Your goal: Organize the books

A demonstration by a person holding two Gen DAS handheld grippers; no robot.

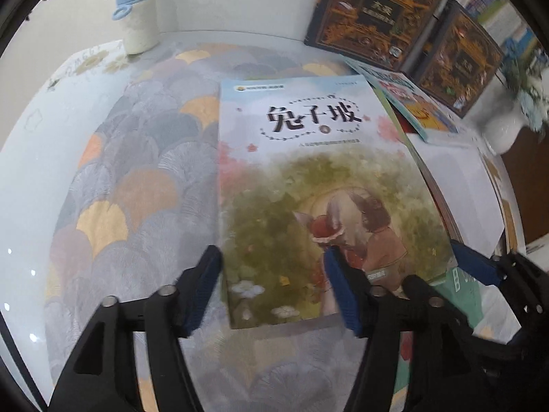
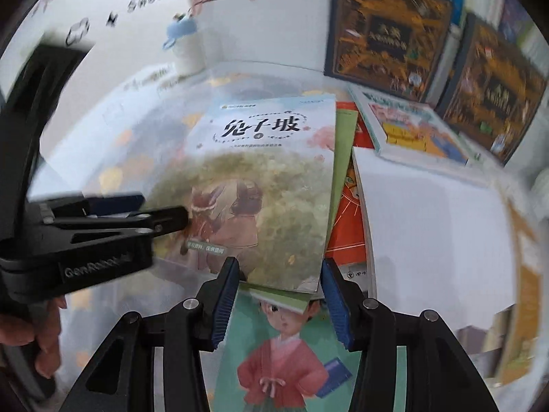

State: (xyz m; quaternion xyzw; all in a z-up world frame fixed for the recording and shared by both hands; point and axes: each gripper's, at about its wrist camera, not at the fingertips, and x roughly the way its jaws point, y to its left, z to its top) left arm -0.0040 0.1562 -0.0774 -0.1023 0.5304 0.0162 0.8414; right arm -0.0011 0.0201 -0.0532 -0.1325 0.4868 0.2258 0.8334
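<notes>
A picture book (image 1: 308,178) with a pale blue top, black title characters and a green garden scene lies face up on the table (image 1: 144,178), which wears a cloth printed with grey, orange and yellow fan shapes. In the right wrist view the same book (image 2: 274,185) rests partly on top of another book (image 2: 274,353) whose green cover shows a child in a red jacket, and an orange-red cover (image 2: 346,213) pokes out from under its right edge. The left gripper (image 1: 274,288) hangs over the near left corner of the picture book with its fingers (image 1: 204,288) standing apart; one blue pad sits just off the book's left edge and the other over the cover, and neither visibly presses on it. The right gripper (image 2: 279,302) is at the near right corner, its fingers (image 2: 224,302) also apart, one on each side of the corner where the two covers overlap, with no clear pinch on either. Seen from the right wrist, the left gripper reaches in from the left, and part of the hand (image 2: 37,336) holding it shows at the lower left. To the right of the stack lies a white sheet (image 2: 429,226), and beyond it a colourful book (image 1: 411,103) lies flat. Two dark books with gold ornament (image 1: 374,13) stand upright at the back right. At the back left a white bottle with a blue lid (image 1: 137,17) stands by the wall
</notes>
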